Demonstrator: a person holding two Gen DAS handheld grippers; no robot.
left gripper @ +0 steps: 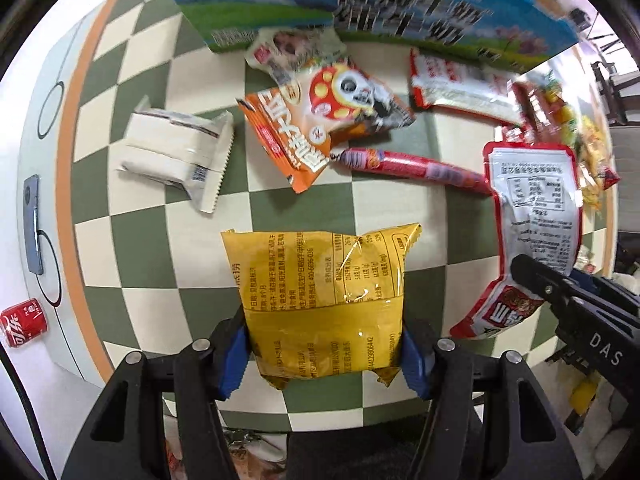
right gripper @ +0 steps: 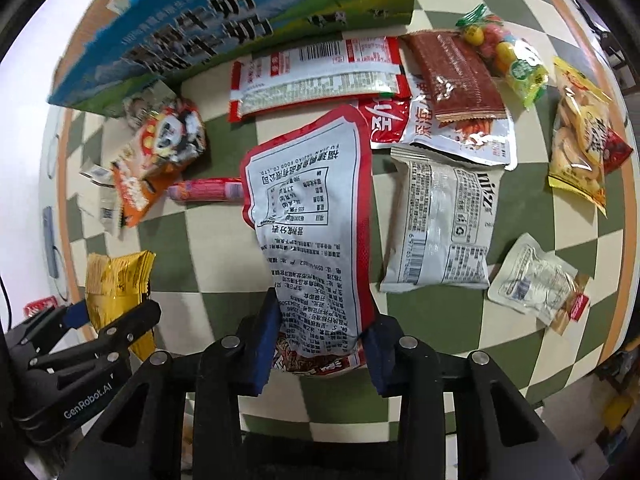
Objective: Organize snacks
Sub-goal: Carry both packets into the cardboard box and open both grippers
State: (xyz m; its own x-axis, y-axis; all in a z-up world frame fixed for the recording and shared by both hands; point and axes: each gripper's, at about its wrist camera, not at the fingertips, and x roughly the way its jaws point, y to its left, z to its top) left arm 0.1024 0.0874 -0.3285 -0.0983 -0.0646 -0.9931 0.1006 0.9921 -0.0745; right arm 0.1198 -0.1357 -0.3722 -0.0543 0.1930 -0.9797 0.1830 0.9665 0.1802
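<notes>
Yellow packet (left gripper: 324, 304) and red-edged pouch (right gripper: 312, 216), each clenched in a claw (left (left gripper: 324, 350), right (right gripper: 320, 344)), hang above the checked surface (left gripper: 192, 256), seemingly bound for the carton (right gripper: 224, 16).

Even, bright lighting, probably from overhead; shadows soft. Glare streaks on the yellow packet (left gripper: 324, 300). Motion blur smears the printed carton (left gripper: 380, 12). Heavy fisheye curvature, dark vignette at corners.

A yellow snack packet (left gripper: 324, 300), a red-bordered white pouch (right gripper: 312, 216) and a red sausage (left gripper: 412, 166) show over the green-and-cream checked tablecloth (left gripper: 192, 264).
</notes>
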